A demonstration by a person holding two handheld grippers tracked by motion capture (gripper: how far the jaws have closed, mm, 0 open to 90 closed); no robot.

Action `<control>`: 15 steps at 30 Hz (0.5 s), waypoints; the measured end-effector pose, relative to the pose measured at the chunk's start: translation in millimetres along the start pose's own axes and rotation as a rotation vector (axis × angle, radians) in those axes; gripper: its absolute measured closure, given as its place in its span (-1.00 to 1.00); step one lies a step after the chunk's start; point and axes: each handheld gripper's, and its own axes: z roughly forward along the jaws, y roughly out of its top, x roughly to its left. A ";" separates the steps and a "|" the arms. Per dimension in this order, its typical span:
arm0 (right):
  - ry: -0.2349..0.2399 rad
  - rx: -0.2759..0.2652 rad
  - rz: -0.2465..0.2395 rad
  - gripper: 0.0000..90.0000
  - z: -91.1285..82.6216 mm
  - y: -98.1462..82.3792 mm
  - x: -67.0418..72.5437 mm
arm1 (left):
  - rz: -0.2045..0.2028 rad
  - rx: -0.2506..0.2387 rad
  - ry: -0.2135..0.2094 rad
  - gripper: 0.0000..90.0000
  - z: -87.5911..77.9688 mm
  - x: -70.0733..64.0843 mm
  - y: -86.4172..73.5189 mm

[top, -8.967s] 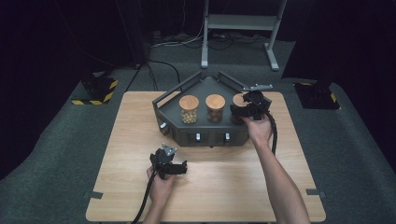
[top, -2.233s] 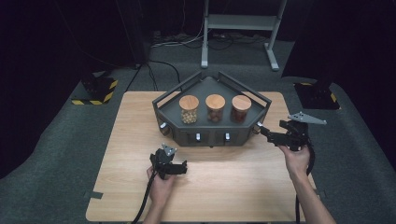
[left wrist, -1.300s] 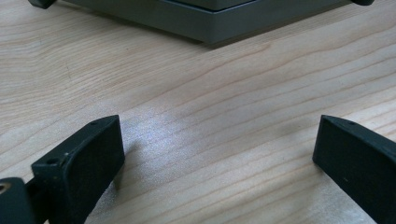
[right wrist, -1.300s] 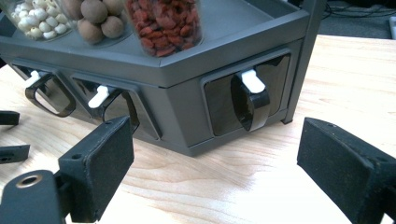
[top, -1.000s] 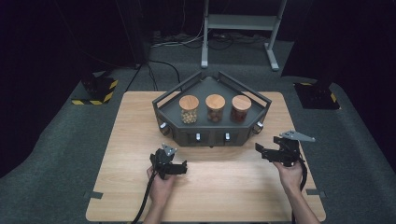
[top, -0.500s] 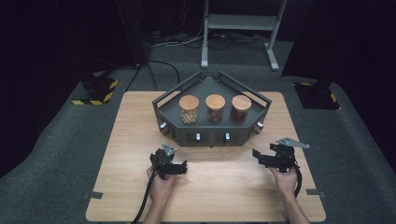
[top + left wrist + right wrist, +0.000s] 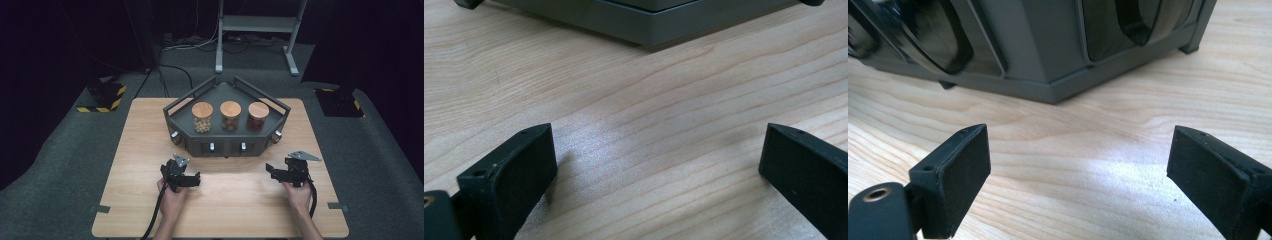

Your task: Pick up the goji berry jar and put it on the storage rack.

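A dark angular rack (image 7: 227, 147) stands at the back middle of the wooden table (image 7: 235, 210). It holds three glass jars with wooden lids: left jar (image 7: 202, 117), middle jar (image 7: 230, 116), right jar (image 7: 258, 116). My left gripper (image 7: 195, 179) rests low on the table in front of the rack's left half, jaws open and empty (image 7: 654, 165). My right gripper (image 7: 271, 171) sits low by the rack's front right corner, pointing left, jaws wide open with bare wood between them (image 7: 1078, 165). The rack's base (image 7: 1048, 90) lies just beyond its fingertips.
Bare wood stretches between the two hands along the table's front. On the floor stand yellow-and-black striped bases at the left (image 7: 107, 95) and right (image 7: 342, 102), and a metal stand (image 7: 257, 30) with cables behind the table.
My right gripper has come away from the rack's right jar, swung out to the right, then sunk toward the table and drifted left and nearer. The left gripper has stayed put.
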 end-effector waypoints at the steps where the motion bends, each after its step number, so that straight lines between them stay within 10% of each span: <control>1: -0.006 0.007 -0.005 -0.78 1.6 -0.6 0.9 | 0.000 0.000 0.000 -0.96 0.0 0.0 0.0; 15: -0.056 0.087 -0.068 -0.79 22.5 -2.9 16.7 | 0.001 0.000 -0.002 -0.95 0.0 0.4 0.1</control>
